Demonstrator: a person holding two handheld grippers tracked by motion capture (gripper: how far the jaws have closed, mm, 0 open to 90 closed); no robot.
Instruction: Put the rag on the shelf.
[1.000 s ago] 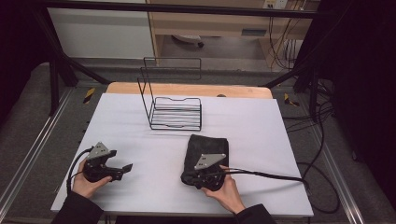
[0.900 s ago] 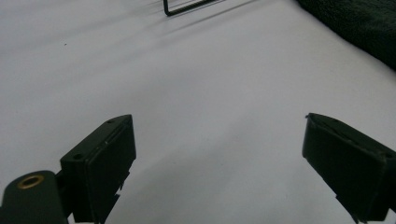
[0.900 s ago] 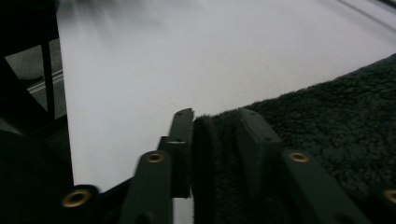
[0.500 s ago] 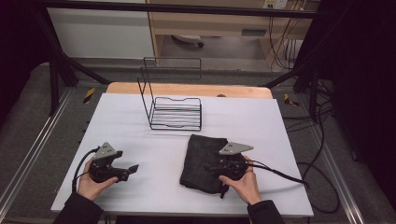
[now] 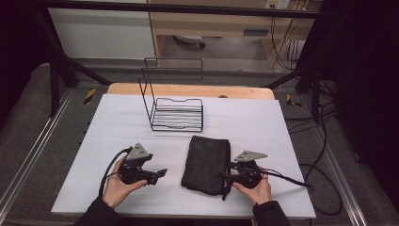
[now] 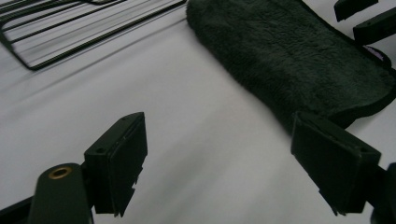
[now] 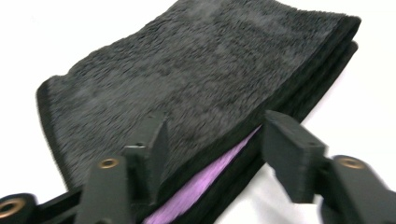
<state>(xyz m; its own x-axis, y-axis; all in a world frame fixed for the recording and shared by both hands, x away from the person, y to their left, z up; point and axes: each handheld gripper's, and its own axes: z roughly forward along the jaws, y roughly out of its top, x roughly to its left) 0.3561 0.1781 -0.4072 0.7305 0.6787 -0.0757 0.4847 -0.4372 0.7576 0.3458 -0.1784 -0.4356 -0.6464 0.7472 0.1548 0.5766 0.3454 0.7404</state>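
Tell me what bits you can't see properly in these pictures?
- Folded black towel: in the right gripper view a purple strip peeks between its layers; the layers hide what it is.
- Right gripper: whether its pads press the towel's edge is blurred there.
- Wire rack: cut off by the top edge in the left gripper view.
- Left gripper: its jaws stand apart over bare table; its body is cut off below.
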